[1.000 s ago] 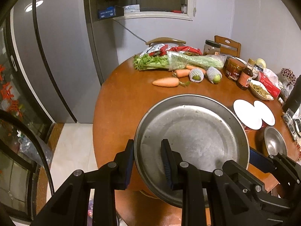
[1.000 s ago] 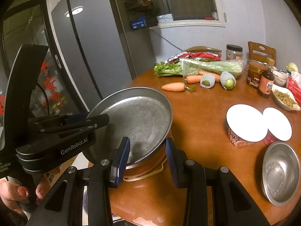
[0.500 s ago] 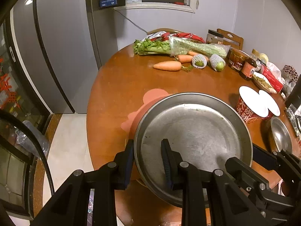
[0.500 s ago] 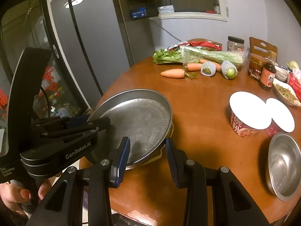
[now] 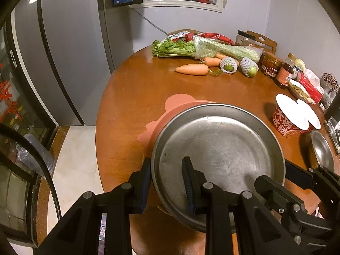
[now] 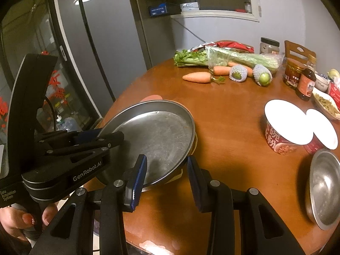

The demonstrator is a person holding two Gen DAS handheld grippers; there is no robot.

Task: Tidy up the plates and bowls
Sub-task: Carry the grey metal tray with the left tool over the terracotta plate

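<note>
Both grippers grasp one steel pan over the pink mat at the table's near-left edge.

Left gripper [image 5: 166, 182] is clenched on the pan [image 5: 218, 148] rim, one finger outside, one inside; right gripper [image 6: 166, 171] clamps the rim on the opposite side. Pan holds nothing, only scratches. Pink mat [image 5: 170, 110] lies under it on the round table [image 6: 233, 110]. Left to right behind: one celery bunch [image 6: 233, 58] in a bag, two carrots [image 6: 197, 77], two netted fruits [image 6: 239, 73], three jars or bottles [image 6: 306, 84], one dish [image 6: 327, 104] with brown food. Right side: two lidded noodle cups [image 6: 282, 131] touching; one empty steel bowl [image 6: 325, 189] just in front of them.
</note>
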